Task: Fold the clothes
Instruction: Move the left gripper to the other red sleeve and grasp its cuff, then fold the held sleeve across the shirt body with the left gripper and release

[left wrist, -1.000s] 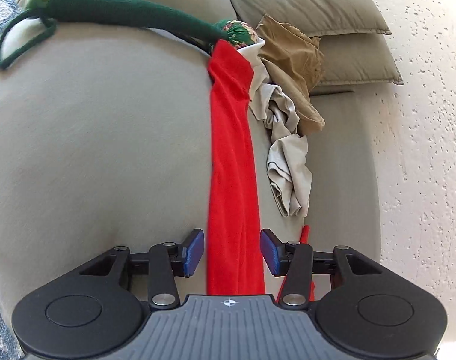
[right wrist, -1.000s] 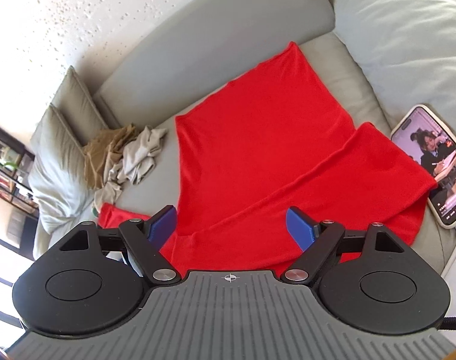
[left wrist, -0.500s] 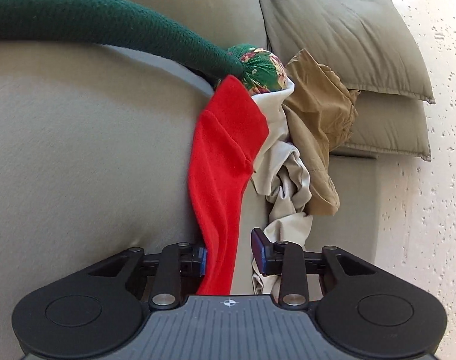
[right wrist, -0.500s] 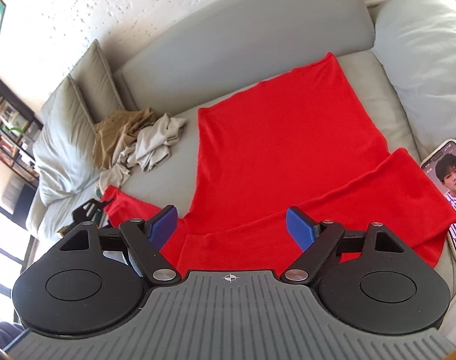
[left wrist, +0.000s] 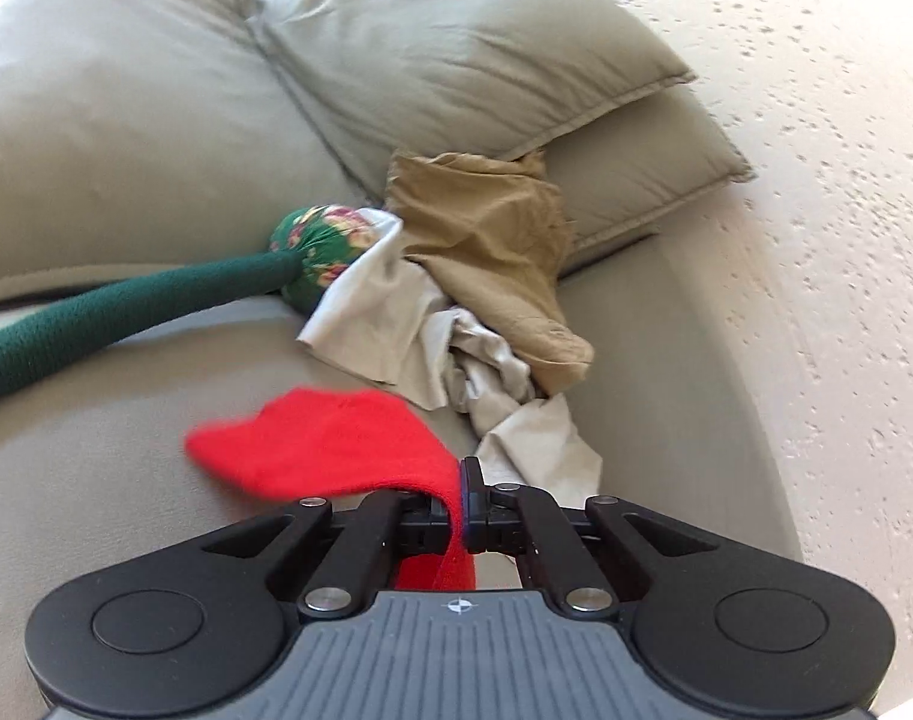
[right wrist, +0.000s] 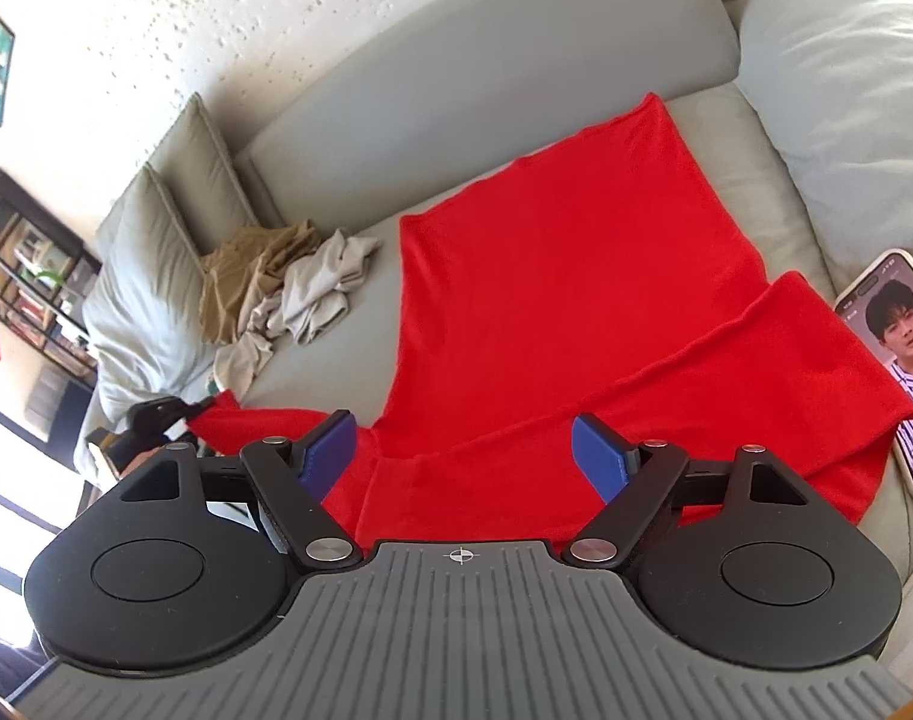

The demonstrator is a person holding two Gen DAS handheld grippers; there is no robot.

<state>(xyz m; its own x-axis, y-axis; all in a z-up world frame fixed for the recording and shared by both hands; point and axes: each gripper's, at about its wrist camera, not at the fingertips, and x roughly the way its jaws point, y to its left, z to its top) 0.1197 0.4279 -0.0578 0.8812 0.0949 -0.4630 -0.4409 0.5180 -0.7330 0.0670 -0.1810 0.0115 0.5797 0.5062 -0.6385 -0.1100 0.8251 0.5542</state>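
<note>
since a second ago the left gripper is clamping its jaws on the soft red garment's sleeve at nine o'clock; right gripper is hovering, jaws wide and empty.

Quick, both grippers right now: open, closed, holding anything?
Left gripper: closed on the red garment's sleeve.
Right gripper: jaws open, holding nothing, above the red garment.

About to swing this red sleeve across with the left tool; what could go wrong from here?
The left tool pinches only a narrow bit of the red garment, so it may slip out. The beige clothes pile lies close and could snag. The phone touches the other sleeve; tugging might shift it.
</note>
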